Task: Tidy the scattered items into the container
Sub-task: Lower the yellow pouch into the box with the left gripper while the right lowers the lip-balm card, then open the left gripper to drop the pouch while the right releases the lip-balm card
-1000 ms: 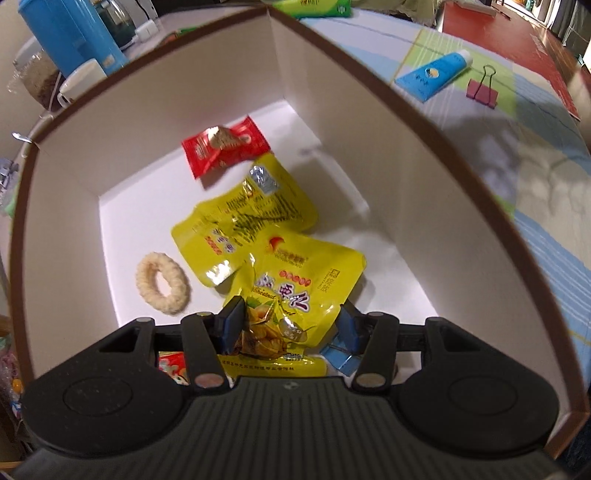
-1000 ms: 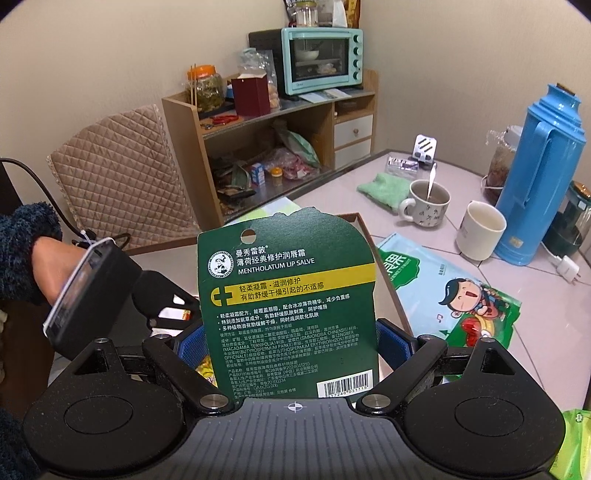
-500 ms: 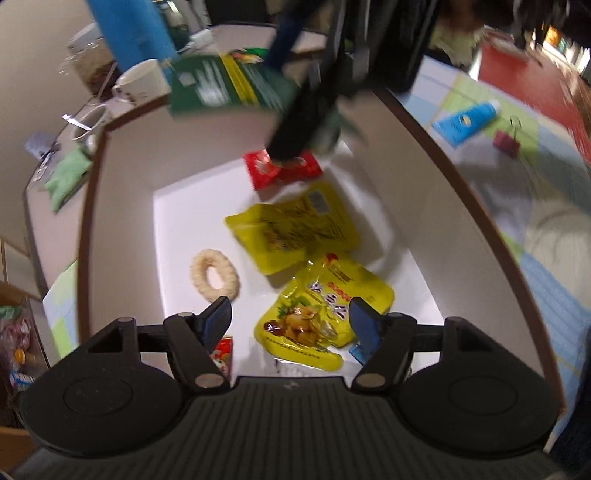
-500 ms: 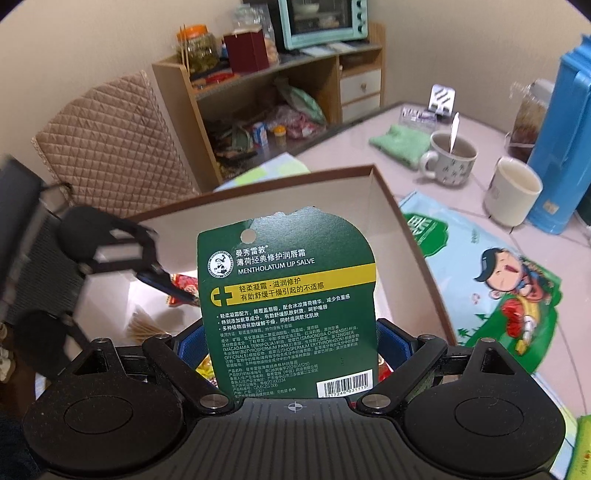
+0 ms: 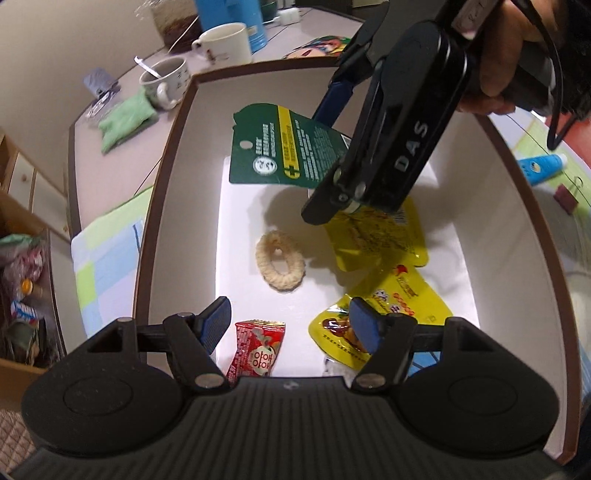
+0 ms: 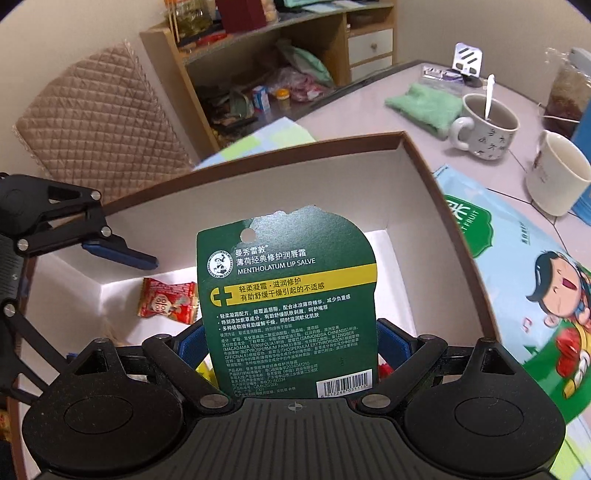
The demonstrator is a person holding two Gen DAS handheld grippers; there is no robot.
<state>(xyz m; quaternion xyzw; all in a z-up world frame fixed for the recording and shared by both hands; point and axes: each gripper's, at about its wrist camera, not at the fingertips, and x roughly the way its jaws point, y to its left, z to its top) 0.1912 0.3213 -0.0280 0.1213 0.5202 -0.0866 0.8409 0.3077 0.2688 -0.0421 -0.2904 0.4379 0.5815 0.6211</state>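
Two mugs [image 5: 221, 42], a green cloth [image 5: 125, 122] and a blue flask [image 5: 231, 18] crowd the table beyond the box [image 5: 162, 184], and a blue tube [image 5: 541, 168] with a binder clip [image 5: 565, 195] lies out on the checked cloth to the other side. Inside, on the white floor, sit a pale woven ring [image 5: 280, 260], two glossy yellow pouches [image 5: 384, 236] and a crinkly red candy [image 5: 258, 350]. The right gripper [image 6: 293, 343], held in a hand [image 5: 498, 48], hangs over the middle of the box and blocks part of the pouches from the left camera. Its blue pads pinch the lower sides of the flat green card [image 6: 291, 302], which stands up between them above the box floor. The left gripper [image 5: 291, 325] is spread wide with nothing between its fingers, above the red candy
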